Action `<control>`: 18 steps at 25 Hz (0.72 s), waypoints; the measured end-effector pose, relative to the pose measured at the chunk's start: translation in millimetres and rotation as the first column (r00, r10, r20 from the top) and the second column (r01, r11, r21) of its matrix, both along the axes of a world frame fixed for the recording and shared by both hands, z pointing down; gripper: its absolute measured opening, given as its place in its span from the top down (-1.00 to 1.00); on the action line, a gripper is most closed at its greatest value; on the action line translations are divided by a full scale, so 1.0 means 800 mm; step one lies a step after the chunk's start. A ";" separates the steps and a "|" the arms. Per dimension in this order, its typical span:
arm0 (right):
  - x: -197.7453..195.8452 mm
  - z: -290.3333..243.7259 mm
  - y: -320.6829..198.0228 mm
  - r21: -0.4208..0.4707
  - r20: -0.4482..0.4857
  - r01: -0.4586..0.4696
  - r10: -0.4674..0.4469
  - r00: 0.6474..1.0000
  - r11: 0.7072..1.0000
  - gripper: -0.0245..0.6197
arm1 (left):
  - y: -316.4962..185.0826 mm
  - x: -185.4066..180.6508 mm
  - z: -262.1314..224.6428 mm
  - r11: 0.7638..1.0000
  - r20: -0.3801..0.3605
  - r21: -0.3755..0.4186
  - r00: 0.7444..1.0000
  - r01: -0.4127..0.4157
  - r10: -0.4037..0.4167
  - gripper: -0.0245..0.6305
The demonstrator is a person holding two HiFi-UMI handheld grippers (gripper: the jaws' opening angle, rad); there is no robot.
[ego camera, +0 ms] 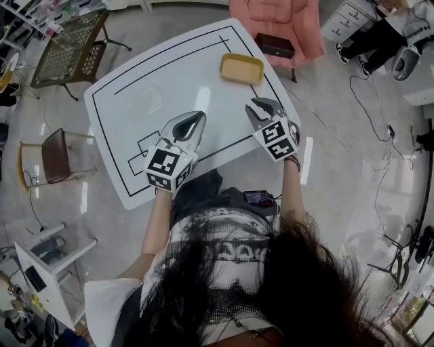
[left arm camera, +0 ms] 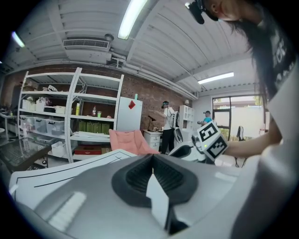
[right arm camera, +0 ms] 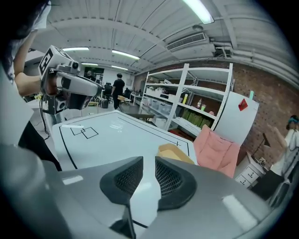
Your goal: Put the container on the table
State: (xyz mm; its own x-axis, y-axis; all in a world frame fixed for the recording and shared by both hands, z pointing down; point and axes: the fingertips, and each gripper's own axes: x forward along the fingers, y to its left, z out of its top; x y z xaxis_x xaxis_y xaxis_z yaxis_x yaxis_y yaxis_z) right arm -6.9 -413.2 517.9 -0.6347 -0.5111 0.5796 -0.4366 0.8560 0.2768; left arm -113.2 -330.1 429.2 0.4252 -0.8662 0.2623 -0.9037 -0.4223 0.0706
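Both jaw states need gripper views: left gripper (left arm camera: 153, 158) together, right gripper (right arm camera: 148, 164) apart, empty; head view: container (ego camera: 241, 68) near table (ego camera: 156, 88) far-right edge

Glossy smooth white table (ego camera: 169, 81), matt tan container (ego camera: 241, 68), pink cloth chair (ego camera: 274, 20)

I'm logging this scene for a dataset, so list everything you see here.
table: one, white with black lines, centre of the head view
container: one, yellow, on the table by its far right edge
armchair: one, pink, beyond the table
box: one, black, on the armchair
mesh chair: one, dark, beyond the table's left corner
brown chair: one, left of the table
left gripper: one, grey, jaws shut, empty
right gripper: one, grey, jaws open, empty
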 end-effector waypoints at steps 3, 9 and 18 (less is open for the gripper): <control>0.015 -0.009 0.038 0.002 0.032 0.000 0.000 0.999 1.000 0.66 | 0.019 0.019 -0.002 1.000 0.008 0.003 1.000 -0.010 0.010 0.93; 0.045 -0.022 0.111 0.000 0.117 0.007 -0.007 0.993 1.000 0.68 | 0.065 0.062 0.000 1.000 0.016 0.005 1.000 -0.019 0.019 0.93; 0.094 -0.022 0.222 -0.008 0.171 0.024 -0.023 0.985 1.000 0.71 | 0.156 0.125 0.002 1.000 0.034 0.006 0.999 -0.021 0.021 0.93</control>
